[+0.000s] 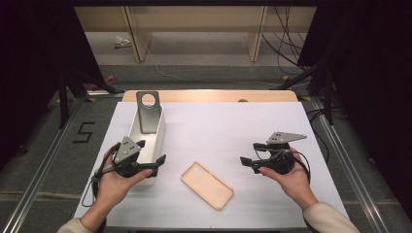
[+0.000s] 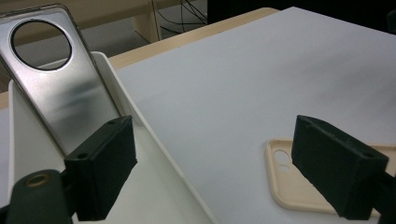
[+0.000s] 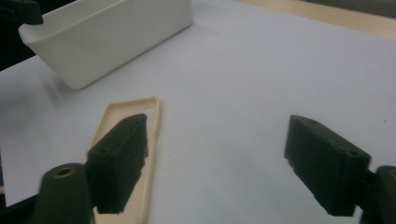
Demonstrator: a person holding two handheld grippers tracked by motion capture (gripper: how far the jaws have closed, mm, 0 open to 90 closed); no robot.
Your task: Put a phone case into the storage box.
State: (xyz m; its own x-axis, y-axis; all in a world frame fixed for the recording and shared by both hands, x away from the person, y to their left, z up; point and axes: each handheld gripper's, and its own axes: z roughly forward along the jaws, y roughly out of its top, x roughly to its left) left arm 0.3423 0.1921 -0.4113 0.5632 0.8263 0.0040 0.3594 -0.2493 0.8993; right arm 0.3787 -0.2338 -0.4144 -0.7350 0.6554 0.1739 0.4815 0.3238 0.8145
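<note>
A beige phone case [image 1: 207,185] lies flat on the white table sheet, between my two grippers. A silver phone case [image 1: 148,112] with a round camera hole leans upright inside a white bin [image 1: 158,138] at the left. My left gripper [image 1: 151,152] hovers at the bin's near end, open, with nothing between its jaws. In the left gripper view its jaws straddle the bin's rim [image 2: 140,121], with the silver case [image 2: 70,98] ahead and the beige case [image 2: 285,182] to the right. My right gripper [image 1: 250,153] is open and empty, to the right of the beige case [image 3: 121,116].
The white sheet [image 1: 233,126] covers a wooden table whose far edge [image 1: 209,95] shows beyond it. Metal rails run along both sides of the table. Wooden furniture legs and cables stand on the floor behind. The white bin [image 3: 116,32] sits far left in the right gripper view.
</note>
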